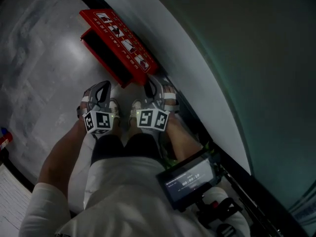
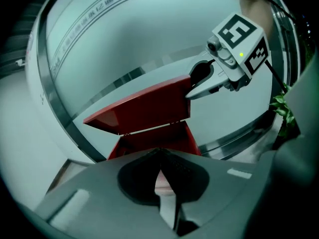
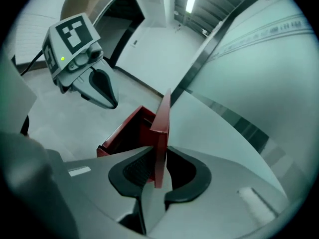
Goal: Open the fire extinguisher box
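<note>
R gripper (image 3: pixel 160 159) pads (image 3: pixel 135 169) are clamped on the thin edge of the red lid (image 3: pixel 161 118), which runs up btw. them edge-on in the right gripper view. The grip sits at the lid's corner nearest the person. L gripper (image 2: pixel 159 154) fingertips are closed tip to tip w/ nothing btw. them & touch nothing. It hangs just beside the R one, on the floor side, pointing at the box end. Fire extinguisher box (image 1: pixel 106 58) lies on the floor (image 1: pixel 44 63), long side along the foot of a curved pale wall (image 1: pixel 222 58). Lid is raised & tilted, leaning toward the wall, its white-printed face showing in head view. There's an open gap btw. lid & box body, w/ dark red inside visible; contents can't be made out. Person's forearms (image 1: pixel 54 162) reach fwd. from the bottom of head view, w/ white clothing below them. A dark screen (image 1: pixel 190 181) sits lower R, near the wall.
</note>
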